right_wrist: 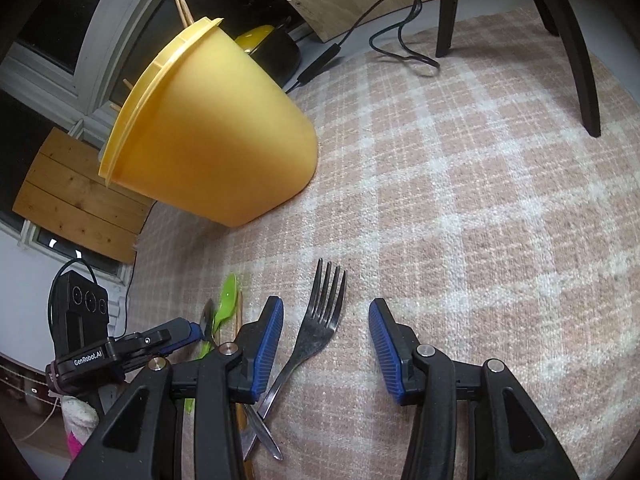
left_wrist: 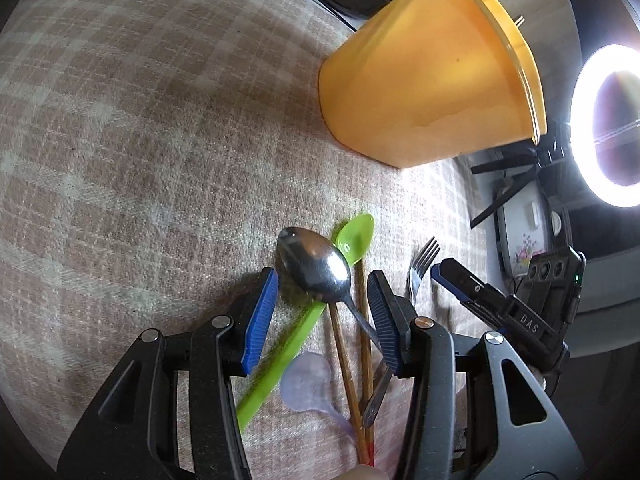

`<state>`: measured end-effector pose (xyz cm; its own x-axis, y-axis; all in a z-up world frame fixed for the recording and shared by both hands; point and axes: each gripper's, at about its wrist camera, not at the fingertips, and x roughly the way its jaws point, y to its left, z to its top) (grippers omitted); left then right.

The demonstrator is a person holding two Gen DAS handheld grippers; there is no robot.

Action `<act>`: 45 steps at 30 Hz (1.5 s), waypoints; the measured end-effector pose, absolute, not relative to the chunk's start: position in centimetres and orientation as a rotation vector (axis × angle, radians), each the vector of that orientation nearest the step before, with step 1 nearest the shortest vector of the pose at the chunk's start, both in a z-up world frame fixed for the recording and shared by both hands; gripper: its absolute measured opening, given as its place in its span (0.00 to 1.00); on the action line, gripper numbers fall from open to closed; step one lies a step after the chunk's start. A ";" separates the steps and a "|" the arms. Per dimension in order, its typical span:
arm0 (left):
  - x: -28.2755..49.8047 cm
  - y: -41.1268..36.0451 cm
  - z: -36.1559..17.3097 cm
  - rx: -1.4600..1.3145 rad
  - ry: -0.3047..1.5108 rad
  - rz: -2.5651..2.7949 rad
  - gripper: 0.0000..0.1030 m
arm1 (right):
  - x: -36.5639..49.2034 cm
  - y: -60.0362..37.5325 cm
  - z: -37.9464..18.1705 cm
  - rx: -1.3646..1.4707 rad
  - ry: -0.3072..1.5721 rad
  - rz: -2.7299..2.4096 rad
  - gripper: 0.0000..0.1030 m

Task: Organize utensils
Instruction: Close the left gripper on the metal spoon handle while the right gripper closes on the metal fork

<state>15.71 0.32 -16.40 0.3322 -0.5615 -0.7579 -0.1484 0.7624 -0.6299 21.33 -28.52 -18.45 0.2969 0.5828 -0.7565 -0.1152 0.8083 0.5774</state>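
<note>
L tongs (left_wrist: 324,316) apart, metal spoon (left_wrist: 318,266) bowl sitting btw pads, nothing clamped. Green spoon (left_wrist: 354,236) just past it, two wooden chopsticks (left_wrist: 362,320) running under spoon handle twd me, pale purple spoon (left_wrist: 306,386) low btw fingers. R tongs (right_wrist: 326,344) apart too, fork (right_wrist: 320,320) lying btw pads w/ tines pointing away, not gripped. Yellow tub (right_wrist: 212,128) ahead-left on checked cloth (right_wrist: 480,200), sticks poking out top.

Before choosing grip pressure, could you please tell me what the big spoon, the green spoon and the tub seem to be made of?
Big spoon: likely polished steel, mirror glints. Green spoon: probably glossy plastic, uniform colour. Tub: apparently smooth, slightly translucent yellow plastic.
</note>
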 end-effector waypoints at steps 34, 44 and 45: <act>17.6 -4.6 -14.8 -0.442 1.250 -0.172 0.51 | 21.9 -28.0 -19.1 0.459 1.195 0.498 0.27; 19.0 -6.2 -15.3 -0.434 1.279 -0.132 0.53 | 22.3 -26.8 -18.9 0.409 1.196 0.501 0.28; 19.4 -6.4 -15.3 -0.426 1.275 -0.132 0.53 | 22.4 -26.7 -18.8 0.405 1.195 0.499 0.28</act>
